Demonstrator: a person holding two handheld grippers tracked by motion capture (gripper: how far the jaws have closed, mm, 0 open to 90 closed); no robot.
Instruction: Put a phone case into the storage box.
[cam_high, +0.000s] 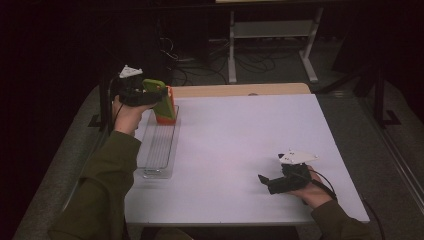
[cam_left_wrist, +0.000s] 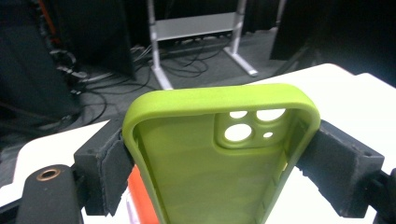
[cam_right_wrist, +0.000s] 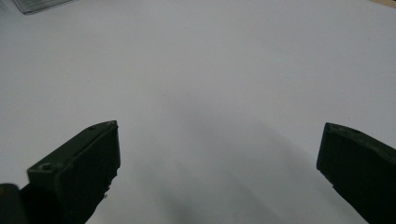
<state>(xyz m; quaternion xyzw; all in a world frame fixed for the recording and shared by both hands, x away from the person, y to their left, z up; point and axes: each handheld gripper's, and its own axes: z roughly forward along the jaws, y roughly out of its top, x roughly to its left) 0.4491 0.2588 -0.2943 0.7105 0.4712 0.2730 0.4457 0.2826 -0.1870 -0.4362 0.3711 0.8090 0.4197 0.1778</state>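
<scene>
At the upper left, the left gripper (cam_high: 162, 95) clamps the green phone case (cam_left_wrist: 205, 163) over the clear rack (cam_high: 159, 150), best kept upright and lowered squarely into 1 slot, while the right gripper (cam_right_wrist: 219, 172) gapes empty.

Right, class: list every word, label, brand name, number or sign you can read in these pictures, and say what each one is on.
None can be read.
Green phone case, held in the left gripper: plain, no print.
Orange case behind it: no lettering shows.
Clear tray and white table: blank.
Right gripper: unmarked.
</scene>
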